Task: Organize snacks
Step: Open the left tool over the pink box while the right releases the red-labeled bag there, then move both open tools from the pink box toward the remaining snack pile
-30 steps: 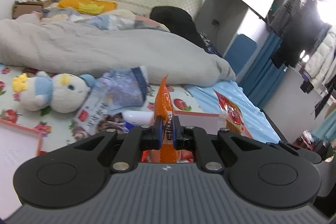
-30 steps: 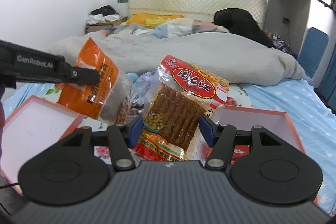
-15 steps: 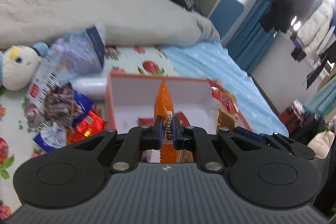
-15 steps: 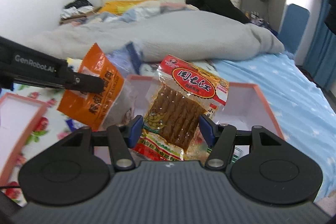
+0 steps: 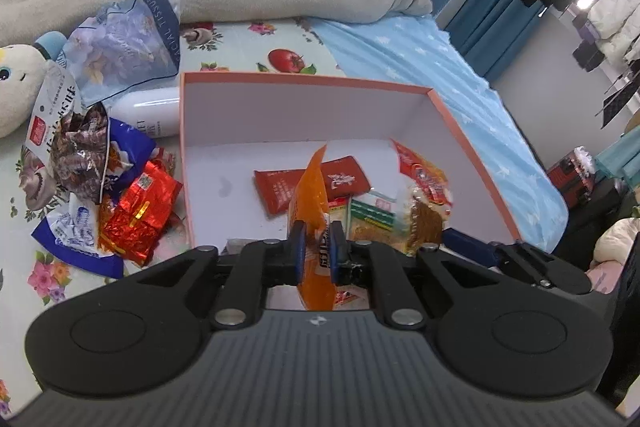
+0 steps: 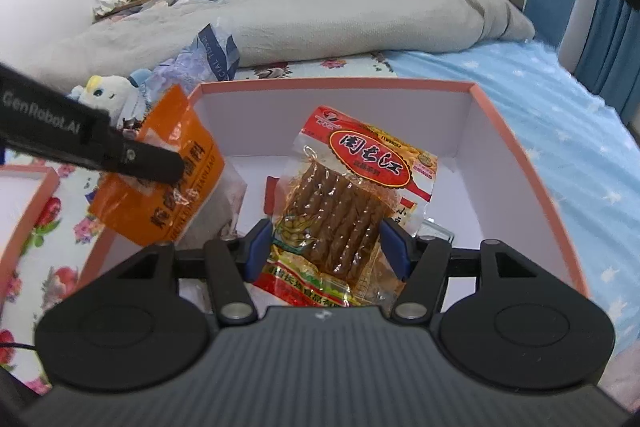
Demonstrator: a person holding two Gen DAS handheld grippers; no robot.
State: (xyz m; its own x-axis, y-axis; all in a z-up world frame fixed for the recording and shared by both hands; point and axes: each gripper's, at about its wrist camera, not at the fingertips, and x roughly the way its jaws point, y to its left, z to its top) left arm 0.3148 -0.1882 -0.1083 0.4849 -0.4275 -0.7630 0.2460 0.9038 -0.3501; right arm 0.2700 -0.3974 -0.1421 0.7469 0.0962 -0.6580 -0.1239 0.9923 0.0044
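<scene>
1. the left tool carries an orange snack bag edge-on between its blue pads; its jaws are opening, and the pads seem still to touch the bag, though the view is too tight to be sure.
2. the right tool has a red-topped packet of brown sticks between its pads, jaws opening.
3. both bags hang over the white box with an orange rim on the bed.
4. a flat red packet lies on the box floor.
5. more wrappers, among them a shiny red pouch, lie on the bed left of the box, beside a plush toy.
</scene>
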